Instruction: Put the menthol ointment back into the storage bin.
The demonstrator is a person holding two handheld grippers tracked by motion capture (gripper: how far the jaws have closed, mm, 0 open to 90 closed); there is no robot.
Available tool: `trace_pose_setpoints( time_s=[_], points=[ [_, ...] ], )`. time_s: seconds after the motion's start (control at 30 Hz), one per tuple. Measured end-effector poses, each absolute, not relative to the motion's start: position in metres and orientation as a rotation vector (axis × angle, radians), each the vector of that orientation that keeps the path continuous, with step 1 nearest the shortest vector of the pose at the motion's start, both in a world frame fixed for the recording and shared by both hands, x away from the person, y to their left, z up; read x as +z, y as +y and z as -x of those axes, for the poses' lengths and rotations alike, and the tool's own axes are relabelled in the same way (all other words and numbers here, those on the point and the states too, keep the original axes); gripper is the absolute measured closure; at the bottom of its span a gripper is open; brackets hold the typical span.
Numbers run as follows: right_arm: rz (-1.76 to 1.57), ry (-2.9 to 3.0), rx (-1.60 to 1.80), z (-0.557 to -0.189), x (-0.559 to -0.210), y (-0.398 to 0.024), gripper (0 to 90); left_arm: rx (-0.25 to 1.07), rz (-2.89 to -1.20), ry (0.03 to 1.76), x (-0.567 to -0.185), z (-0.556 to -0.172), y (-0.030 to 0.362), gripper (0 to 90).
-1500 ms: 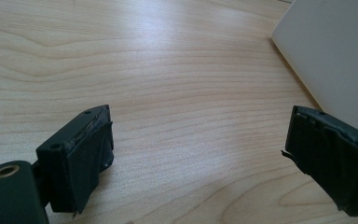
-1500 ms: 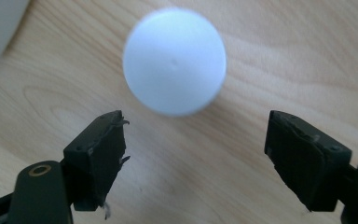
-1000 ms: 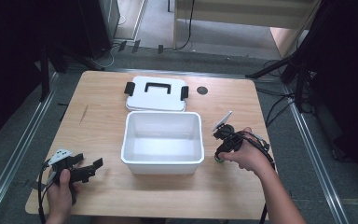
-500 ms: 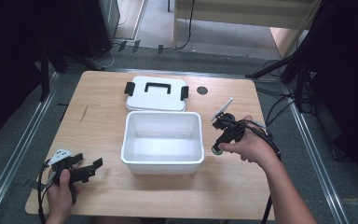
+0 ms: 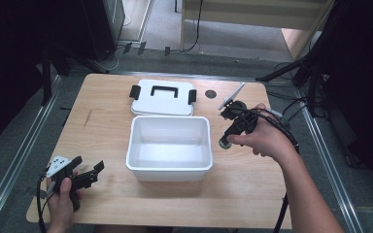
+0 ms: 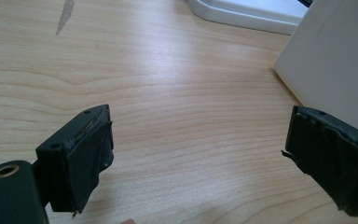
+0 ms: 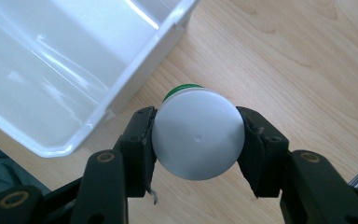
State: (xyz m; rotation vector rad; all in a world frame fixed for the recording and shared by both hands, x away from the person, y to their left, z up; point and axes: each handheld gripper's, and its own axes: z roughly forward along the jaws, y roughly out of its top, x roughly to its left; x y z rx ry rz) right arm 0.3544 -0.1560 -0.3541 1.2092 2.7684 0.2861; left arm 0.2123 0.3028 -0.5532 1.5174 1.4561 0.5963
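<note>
Right gripper (image 7: 196,140) clamped on white-capped green jar (image 7: 196,135), just right of open bin (image 5: 169,167); left gripper (image 6: 200,158) wide, empty.

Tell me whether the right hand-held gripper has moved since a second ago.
Yes. The right hand-held gripper, shut on a white-capped jar, has shifted toward the far edge of the table beside the white bin, which stayed put.

Light wooden table (image 5: 107,121), grain visible, small dark mark near left side, round black grommet hole (image 5: 211,93) near far edge. Grey floor (image 5: 24,131) around table. Metal rails (image 5: 17,167) flank both sides. Dark equipment stands and cables (image 5: 291,104) behind. Pale wooden furniture (image 5: 252,12) at far end. Lighting even, overhead.
</note>
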Motion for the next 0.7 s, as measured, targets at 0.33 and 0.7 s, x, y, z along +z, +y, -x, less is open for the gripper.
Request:
trace_pose_setpoints(
  time_s=[0.33,0.7],
  points=[
    [-1.127,2.796,0.306,-0.354,-0.324,-0.131,51.5,0.59,-1.52,1.47,-0.553,-0.213,0.303,8.4],
    [-1.011,2.851,0.367,-0.352,-0.312,-0.094,51.6,0.583,-1.517,1.471,-0.554,-0.214,0.303,8.4]
  ],
)
